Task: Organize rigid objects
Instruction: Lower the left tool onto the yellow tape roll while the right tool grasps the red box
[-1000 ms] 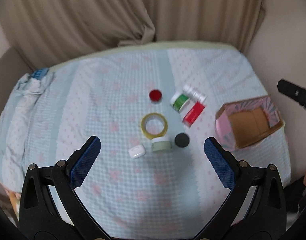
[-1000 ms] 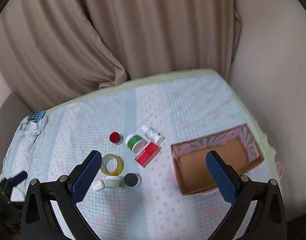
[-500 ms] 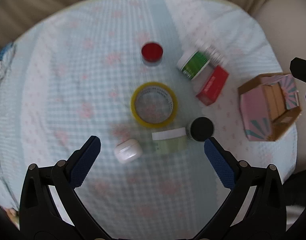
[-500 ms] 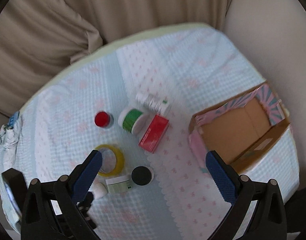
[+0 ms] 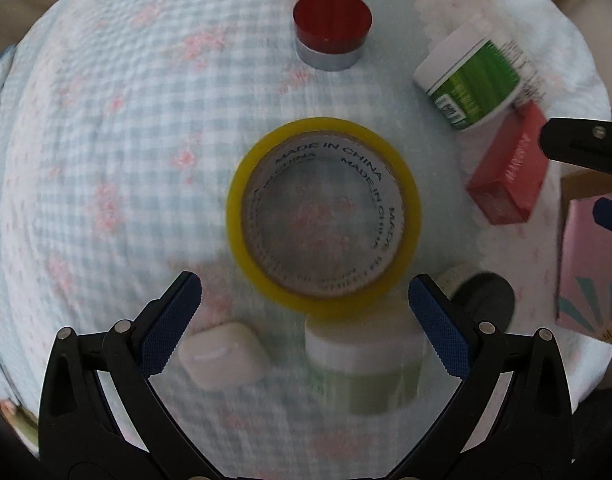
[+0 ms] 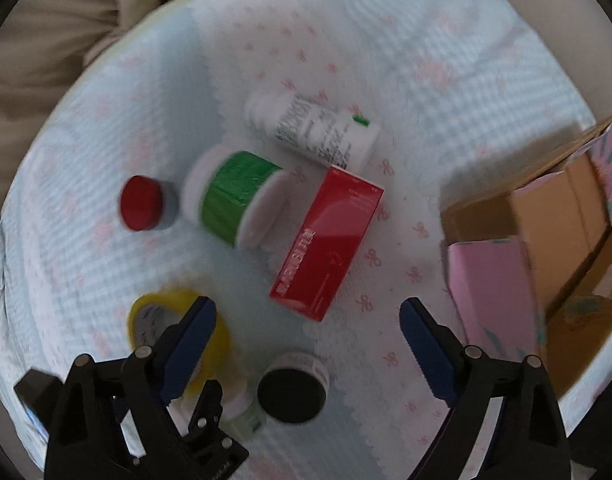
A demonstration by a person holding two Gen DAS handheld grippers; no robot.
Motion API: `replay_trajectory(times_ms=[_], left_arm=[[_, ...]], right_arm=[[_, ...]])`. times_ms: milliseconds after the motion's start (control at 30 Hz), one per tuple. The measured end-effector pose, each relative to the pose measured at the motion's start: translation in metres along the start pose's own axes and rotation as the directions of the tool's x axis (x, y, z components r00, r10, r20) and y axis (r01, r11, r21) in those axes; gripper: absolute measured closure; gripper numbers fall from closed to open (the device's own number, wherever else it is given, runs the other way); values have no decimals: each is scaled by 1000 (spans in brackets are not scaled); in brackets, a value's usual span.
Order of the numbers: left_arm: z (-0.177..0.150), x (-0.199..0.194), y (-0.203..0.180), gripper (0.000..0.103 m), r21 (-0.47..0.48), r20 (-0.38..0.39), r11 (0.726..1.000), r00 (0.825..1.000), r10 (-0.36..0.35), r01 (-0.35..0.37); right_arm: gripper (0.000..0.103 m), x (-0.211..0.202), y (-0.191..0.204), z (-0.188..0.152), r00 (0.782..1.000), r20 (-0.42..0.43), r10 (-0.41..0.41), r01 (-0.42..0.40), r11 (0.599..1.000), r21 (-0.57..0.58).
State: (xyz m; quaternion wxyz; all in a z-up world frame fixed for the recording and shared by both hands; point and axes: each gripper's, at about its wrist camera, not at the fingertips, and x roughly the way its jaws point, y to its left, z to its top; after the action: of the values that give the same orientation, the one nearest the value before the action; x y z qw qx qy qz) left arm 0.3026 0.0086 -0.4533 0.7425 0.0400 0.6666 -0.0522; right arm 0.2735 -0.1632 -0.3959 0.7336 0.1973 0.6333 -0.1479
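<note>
Both hand-held grippers hang with jaws apart, the left hand-held gripper (image 5: 305, 296) over the yellow tape roll (image 5: 324, 212), the right hand-held gripper (image 6: 308, 320) with the red rectangular carton (image 6: 328, 242) at 12 o'clock.

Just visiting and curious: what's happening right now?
Left gripper open, empty, over tape roll. Right gripper open, empty, near red box. Nothing in cardboard box yet.

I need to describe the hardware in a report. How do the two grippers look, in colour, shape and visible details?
Both look the same. The left gripper and the right gripper each have a black plastic frame with triangular cut-outs and small silver rivets or screws at the joints. Each finger ends in a dark blue pad with a fine dotted texture. No cables, markings or sleeves are visible.
</note>
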Motion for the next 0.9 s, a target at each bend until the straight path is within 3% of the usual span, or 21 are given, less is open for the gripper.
replay_trajectory(times_ms=[233, 433, 533, 600, 900], left_arm=[[12, 22, -11, 1, -2, -9, 1000, 1000, 23, -23], [25, 36, -23, 1, 9, -12, 999, 999, 49, -49], [34, 40, -27, 1, 17, -7, 998, 998, 61, -61], [38, 42, -32, 7, 23, -11, 999, 999, 44, -44], [43, 43, -21, 7, 23, -4, 999, 1000, 28, -28]], right_arm=[[21, 41, -9, 14, 997, -79, -22, 28, 997, 73], [28, 57, -17, 26, 995, -98, -4, 18, 989, 148], [41, 62, -20, 35, 994, -106, -10, 28, 985, 170], [56, 65, -21, 41, 993, -122, -6, 28, 983, 182], [60, 70, -28, 44, 993, -115, 39, -12, 974, 226]])
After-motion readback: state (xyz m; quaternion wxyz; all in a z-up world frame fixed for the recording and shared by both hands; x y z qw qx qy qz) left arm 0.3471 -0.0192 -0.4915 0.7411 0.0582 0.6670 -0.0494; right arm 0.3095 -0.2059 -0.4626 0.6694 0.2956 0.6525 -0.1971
